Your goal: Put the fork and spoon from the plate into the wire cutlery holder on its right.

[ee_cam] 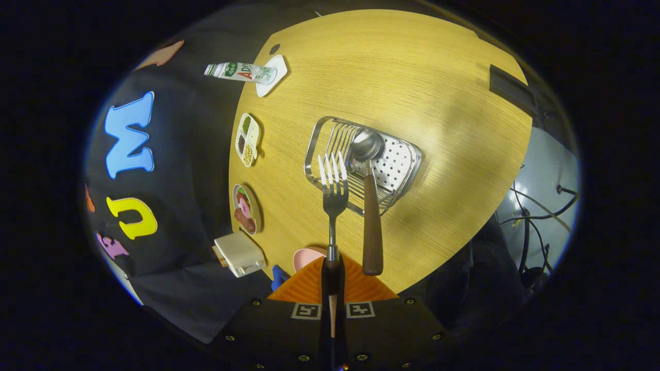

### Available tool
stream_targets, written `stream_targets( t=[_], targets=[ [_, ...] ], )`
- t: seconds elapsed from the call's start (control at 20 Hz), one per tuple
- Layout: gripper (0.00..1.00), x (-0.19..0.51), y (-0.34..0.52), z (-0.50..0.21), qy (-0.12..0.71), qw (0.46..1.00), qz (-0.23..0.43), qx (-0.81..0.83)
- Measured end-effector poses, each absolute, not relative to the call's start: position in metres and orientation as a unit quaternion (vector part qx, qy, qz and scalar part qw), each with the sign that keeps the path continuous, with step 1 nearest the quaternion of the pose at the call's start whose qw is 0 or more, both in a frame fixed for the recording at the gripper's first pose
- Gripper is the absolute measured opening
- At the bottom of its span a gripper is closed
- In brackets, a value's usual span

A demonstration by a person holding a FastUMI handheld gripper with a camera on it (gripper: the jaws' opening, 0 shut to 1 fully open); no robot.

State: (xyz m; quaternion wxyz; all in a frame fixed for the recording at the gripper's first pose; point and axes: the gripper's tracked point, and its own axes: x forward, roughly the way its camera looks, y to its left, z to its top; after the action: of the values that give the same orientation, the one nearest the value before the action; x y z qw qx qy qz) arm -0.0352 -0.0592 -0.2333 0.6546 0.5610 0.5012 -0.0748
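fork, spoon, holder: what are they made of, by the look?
Fork, clamped in the tool: shiny metal, bright glints. Spoon, in the holder: polished metal bowl, brown handle, wood or plastic. Wire cutlery holder: bright steel-like wire with a perforated plate.

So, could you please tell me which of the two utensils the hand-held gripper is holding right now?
The fork: its handle is clamped between the fingers of the hand-held gripper, tines pointing ahead. The spoon already lies in the holder.

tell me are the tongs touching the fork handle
Touching. The gripper view shows the tongs closed on the fork handle, no gap either side, tines over the wire cutlery holder.
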Motion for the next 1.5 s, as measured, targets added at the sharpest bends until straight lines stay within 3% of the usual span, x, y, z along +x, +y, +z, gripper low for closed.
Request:
stream_targets(
  t=[1.0, 1.15, 1.2, 1.3, 1.35, 1.5],
  targets=[
    [0.17, -0.022, -0.083, -0.209, 0.468, 0.634, -0.116, 0.604],
    [0.36, -0.019, -0.080, -0.203, 0.461, 0.638, -0.114, 0.606],
    [0.37, -0.017, -0.080, -0.200, 0.457, 0.639, -0.111, 0.608],
    [0.58, -0.017, -0.078, -0.196, 0.456, 0.640, -0.110, 0.608],
    [0.58, -0.017, -0.076, -0.196, 0.455, 0.642, -0.110, 0.608],
    [0.82, -0.015, -0.073, -0.191, 0.449, 0.648, -0.109, 0.606]
  ],
)
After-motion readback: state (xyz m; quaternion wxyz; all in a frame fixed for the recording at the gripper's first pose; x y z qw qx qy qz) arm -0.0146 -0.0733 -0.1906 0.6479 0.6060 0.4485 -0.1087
